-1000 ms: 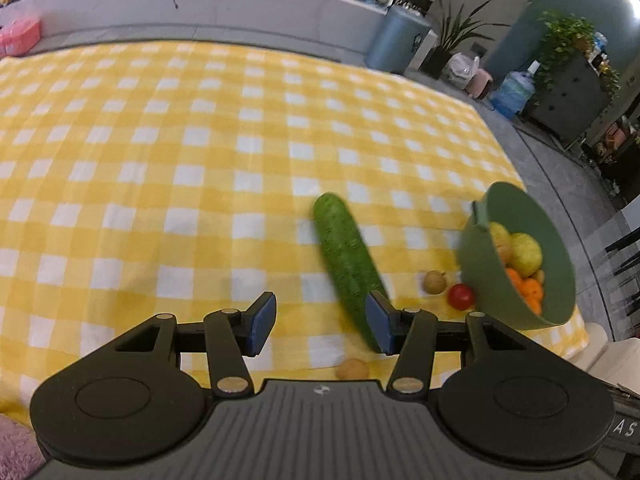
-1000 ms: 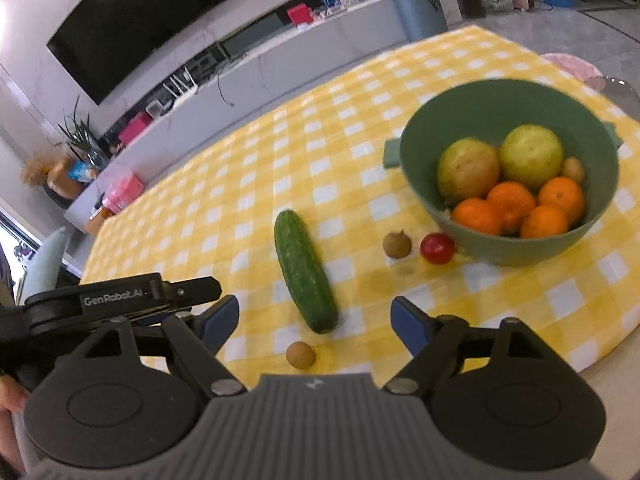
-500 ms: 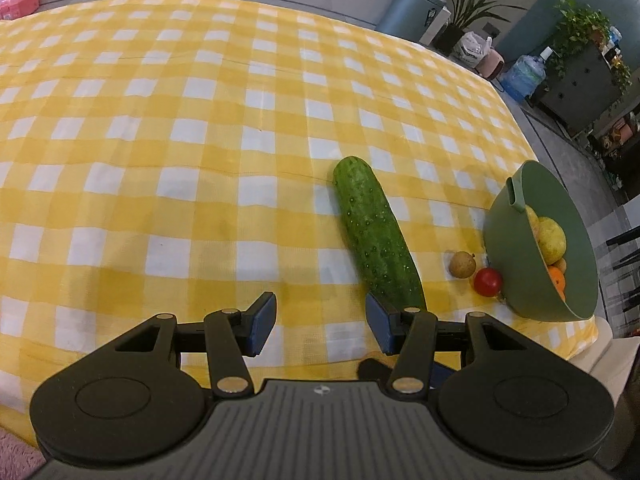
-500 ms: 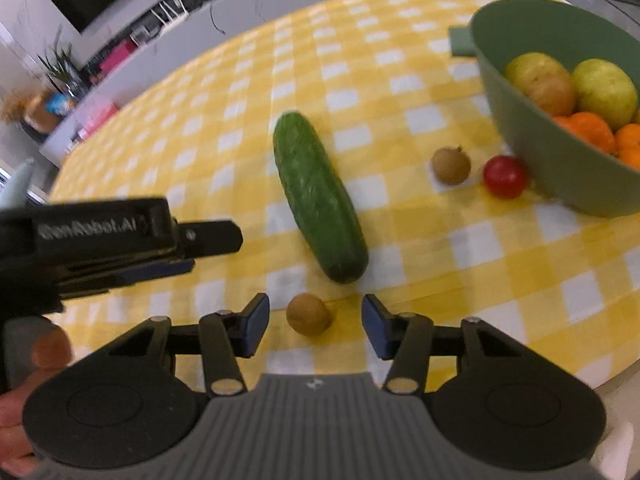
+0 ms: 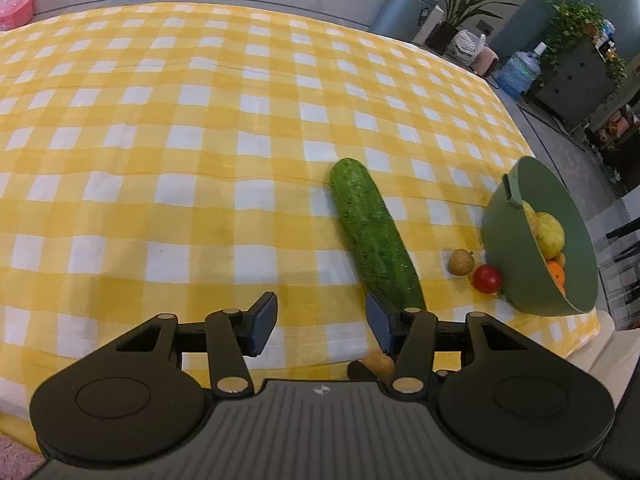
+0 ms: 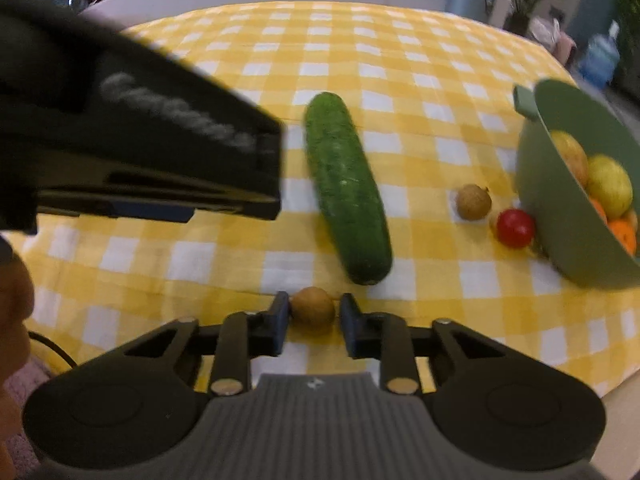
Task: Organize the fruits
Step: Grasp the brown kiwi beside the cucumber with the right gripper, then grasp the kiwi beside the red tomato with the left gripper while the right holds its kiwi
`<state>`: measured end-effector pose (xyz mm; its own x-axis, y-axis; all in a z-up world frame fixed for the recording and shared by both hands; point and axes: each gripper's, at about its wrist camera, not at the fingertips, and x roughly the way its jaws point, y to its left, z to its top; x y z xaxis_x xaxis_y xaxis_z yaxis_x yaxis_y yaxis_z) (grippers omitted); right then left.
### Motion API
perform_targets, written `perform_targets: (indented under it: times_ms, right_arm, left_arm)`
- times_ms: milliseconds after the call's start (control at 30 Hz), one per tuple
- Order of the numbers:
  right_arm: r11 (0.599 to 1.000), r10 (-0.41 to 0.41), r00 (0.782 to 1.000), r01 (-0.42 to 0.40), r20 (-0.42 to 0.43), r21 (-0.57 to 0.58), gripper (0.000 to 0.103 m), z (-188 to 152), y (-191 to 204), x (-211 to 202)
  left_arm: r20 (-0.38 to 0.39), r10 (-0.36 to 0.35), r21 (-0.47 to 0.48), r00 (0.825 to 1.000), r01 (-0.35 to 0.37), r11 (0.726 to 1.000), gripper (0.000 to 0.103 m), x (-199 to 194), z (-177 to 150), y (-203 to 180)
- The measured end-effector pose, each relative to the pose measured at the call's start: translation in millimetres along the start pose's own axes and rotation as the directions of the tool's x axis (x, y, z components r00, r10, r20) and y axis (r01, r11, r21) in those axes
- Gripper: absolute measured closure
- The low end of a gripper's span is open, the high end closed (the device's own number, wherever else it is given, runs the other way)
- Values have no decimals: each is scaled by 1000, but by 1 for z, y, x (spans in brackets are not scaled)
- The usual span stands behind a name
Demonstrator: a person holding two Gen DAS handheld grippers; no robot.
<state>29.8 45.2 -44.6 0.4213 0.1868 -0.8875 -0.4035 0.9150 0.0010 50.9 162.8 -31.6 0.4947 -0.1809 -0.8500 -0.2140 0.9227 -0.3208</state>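
Observation:
A small brown round fruit [image 6: 312,309] lies on the checked cloth near the front edge, between the pads of my right gripper [image 6: 313,322], which has closed in around it with thin gaps on both sides. It also shows under my left gripper [image 5: 378,363]. My left gripper [image 5: 321,330] is open and empty, hovering by the near end of a long cucumber [image 5: 374,236] [image 6: 346,184]. A second brown fruit [image 6: 473,201] [image 5: 460,262] and a red tomato [image 6: 515,227] [image 5: 487,278] lie beside a green bowl [image 6: 560,216] [image 5: 516,264] holding pears and oranges.
The yellow and white checked tablecloth [image 5: 160,160] covers the table. The left gripper's black body [image 6: 140,140] fills the upper left of the right wrist view. The table's front edge is close below the small fruit. A grey bin [image 5: 404,8] and plants stand beyond the far edge.
My right gripper has moved forward and down onto the small brown fruit and its jaws have narrowed around it. My left gripper has shifted slightly and stayed open.

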Motion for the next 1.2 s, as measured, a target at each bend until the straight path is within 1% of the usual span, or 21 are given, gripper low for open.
perform_targets:
  times_ms: [67, 167, 267, 300, 367, 400, 433, 500, 667, 733, 767, 833, 900, 933, 967, 1033, 1067, 1100, 1167, 1200]
  right_arm:
    - [1000, -2, 1000, 2, 0, -6, 83, 0, 1, 1]
    - [999, 30, 1000, -30, 5, 11, 83, -1, -6, -2]
    - [995, 63, 997, -65, 33, 71, 83, -1, -24, -8]
    - [989, 73, 996, -79, 53, 124, 83, -2, -40, -12]
    - [982, 57, 996, -68, 69, 178, 83, -4, -58, -18]
    - [982, 57, 996, -68, 69, 178, 83, -4, -58, -18]
    - [977, 45, 996, -59, 71, 203, 83, -6, -67, -19]
    - [964, 20, 997, -38, 73, 264, 83, -10, -89, -20]
    - [915, -22, 997, -7, 67, 403, 82, -28, -138, -16]
    - [893, -23, 997, -13, 76, 449, 82, -35, -154, -17]
    - [881, -21, 996, -21, 83, 472, 82, -41, -160, -19]
    - [852, -11, 995, -43, 100, 522, 82, -47, -175, -20]
    - [830, 6, 993, -70, 116, 553, 82, -53, -185, -20]
    - [821, 11, 993, -78, 121, 565, 82, -56, -189, -20]
    - [810, 7, 993, -76, 120, 581, 82, -59, -193, -19]
    - [806, 9, 992, -82, 126, 587, 82, -60, -195, -19]
    - [791, 18, 990, -99, 138, 604, 82, -65, -201, -20]
    - [791, 18, 990, -99, 138, 604, 82, -65, -201, -20]
    - [773, 24, 988, -115, 153, 623, 82, -70, -207, -21]
    - [762, 34, 986, -131, 163, 634, 82, -72, -211, -21]
  left_arm:
    - [2, 0, -2, 1000, 0, 1000, 43, -1, 0, 1]
    - [7, -11, -4, 1000, 11, 1000, 43, -1, -1, 3]
    - [10, -24, -1, 1000, 24, 1000, 43, -1, -2, 2]
    - [12, -27, 0, 1000, 27, 1000, 43, -1, -2, 2]
    - [14, -37, 4, 999, 37, 999, 43, -1, -3, 1]
    - [15, -46, 5, 999, 46, 999, 43, -1, -3, 0]
    - [15, -54, 6, 998, 54, 999, 43, -1, -3, 0]
    - [16, -68, 10, 998, 67, 998, 43, -1, -4, -1]
    - [29, -91, 29, 995, 90, 995, 43, -1, -6, -6]
    - [34, -112, 37, 993, 110, 993, 43, 0, -7, -7]
    - [40, -132, 39, 990, 131, 991, 43, 0, -8, -8]
    - [57, -212, 43, 975, 210, 977, 43, 0, -10, -8]
    - [50, -296, 59, 954, 293, 954, 43, 0, -12, -11]
    - [53, -329, 76, 943, 325, 943, 43, -1, -13, -13]
    - [63, -348, 96, 935, 342, 935, 43, -3, -14, -17]
    - [88, -365, 148, 927, 350, 925, 43, -7, -18, -24]
    - [98, -369, 171, 924, 350, 921, 43, -7, -20, -27]
    - [102, -371, 186, 923, 349, 918, 43, -7, -22, -31]
    - [102, -376, 203, 921, 351, 914, 43, -3, -26, -38]
    - [97, -372, 213, 923, 346, 914, 43, 0, -27, -42]
